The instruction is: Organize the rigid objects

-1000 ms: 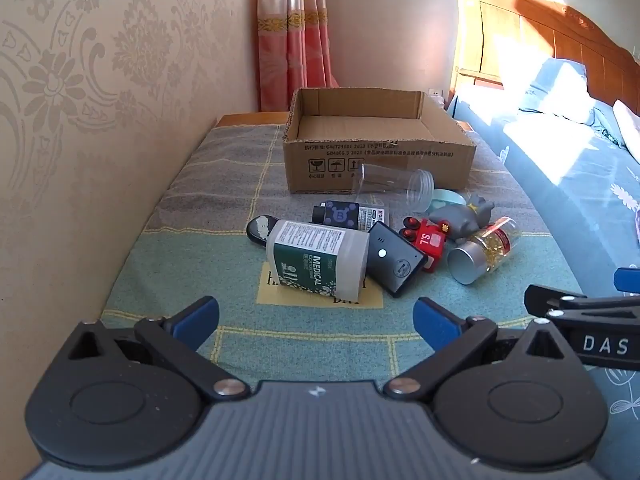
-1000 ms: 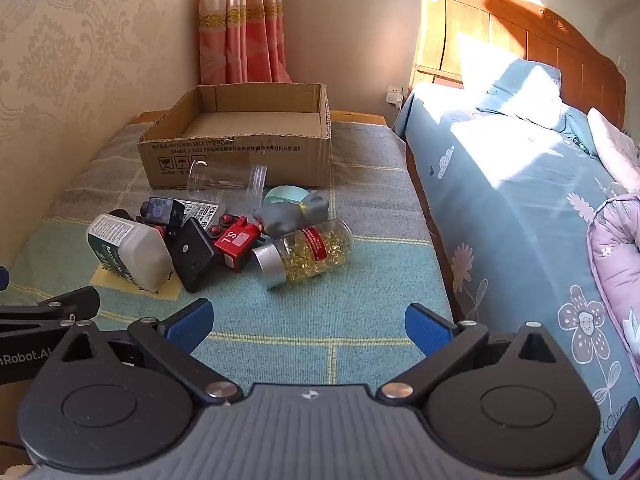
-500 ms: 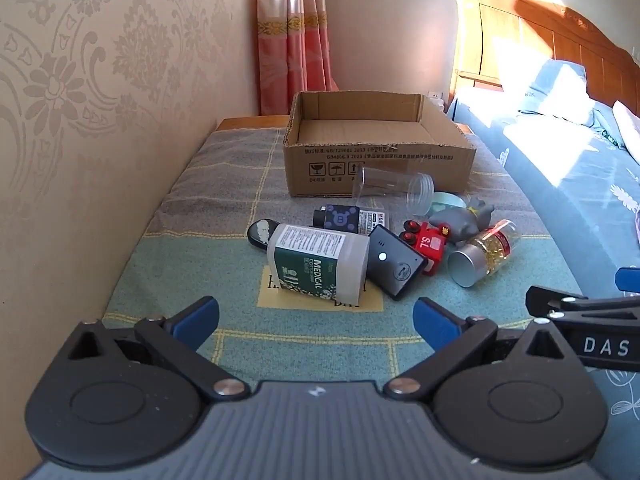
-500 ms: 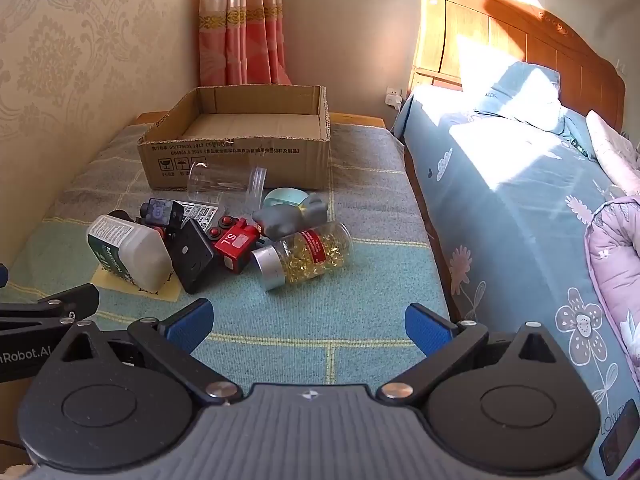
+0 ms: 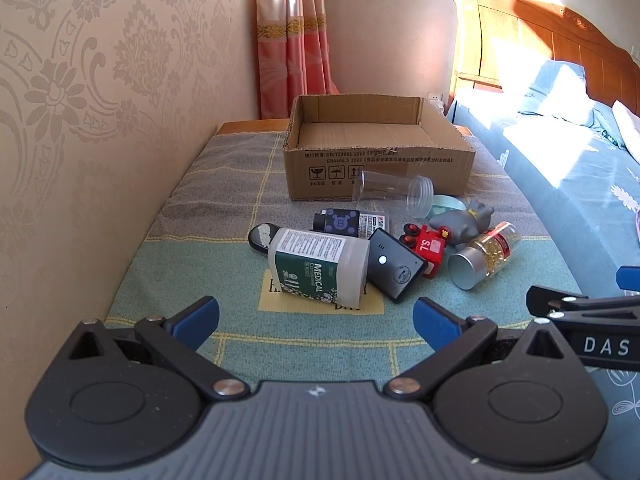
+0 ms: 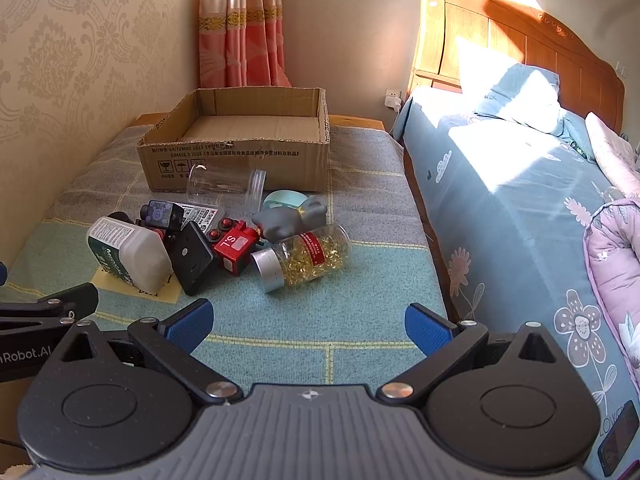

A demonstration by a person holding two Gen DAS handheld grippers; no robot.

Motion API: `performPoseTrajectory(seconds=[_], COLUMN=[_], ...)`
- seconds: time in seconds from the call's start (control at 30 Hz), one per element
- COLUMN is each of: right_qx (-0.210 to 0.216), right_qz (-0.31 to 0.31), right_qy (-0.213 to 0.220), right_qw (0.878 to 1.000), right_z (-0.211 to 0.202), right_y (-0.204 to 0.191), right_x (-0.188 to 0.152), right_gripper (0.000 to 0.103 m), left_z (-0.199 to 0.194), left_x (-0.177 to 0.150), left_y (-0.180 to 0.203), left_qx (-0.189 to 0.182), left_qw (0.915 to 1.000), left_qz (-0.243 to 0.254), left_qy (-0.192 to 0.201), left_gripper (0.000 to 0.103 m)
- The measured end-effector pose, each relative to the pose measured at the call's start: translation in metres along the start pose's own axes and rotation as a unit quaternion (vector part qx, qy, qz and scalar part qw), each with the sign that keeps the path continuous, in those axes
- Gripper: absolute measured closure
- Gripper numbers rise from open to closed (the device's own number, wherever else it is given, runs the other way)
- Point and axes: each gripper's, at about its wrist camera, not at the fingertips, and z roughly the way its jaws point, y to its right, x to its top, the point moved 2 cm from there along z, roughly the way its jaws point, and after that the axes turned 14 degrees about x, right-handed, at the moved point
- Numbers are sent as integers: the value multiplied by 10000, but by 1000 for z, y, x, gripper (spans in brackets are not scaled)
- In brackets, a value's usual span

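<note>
A pile of small objects lies on the blanket in front of an empty cardboard box. It holds a white medical bottle, a black flat device, a red toy, a jar of yellow capsules, a grey figure, a clear cup and a purple-faced toy. My left gripper is open, short of the bottle. My right gripper is open, short of the jar.
A patterned wall runs along the left. A bed with a blue flowered cover and wooden headboard lies on the right. Pink curtains hang behind the box. A mint round thing lies by the cup.
Both grippers have drawn back and risen slightly, so the pile sits a little farther off. Nothing in the pile has moved; both stay open.
</note>
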Motion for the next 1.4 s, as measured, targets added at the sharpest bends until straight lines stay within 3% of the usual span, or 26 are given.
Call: performPoseTrajectory(seconds=[1.4], right_qx=[-46], right_qz=[-59], right_qy=[91], right_qw=[9999], right_z=[-8], right_y=[-4], right_x=[8], right_gripper=[0], left_z=[-2], left_x=[5], left_y=[-2], left_qx=[4], left_qw=[10000], left_qz=[35], left_qy=[65], left_gripper=[1])
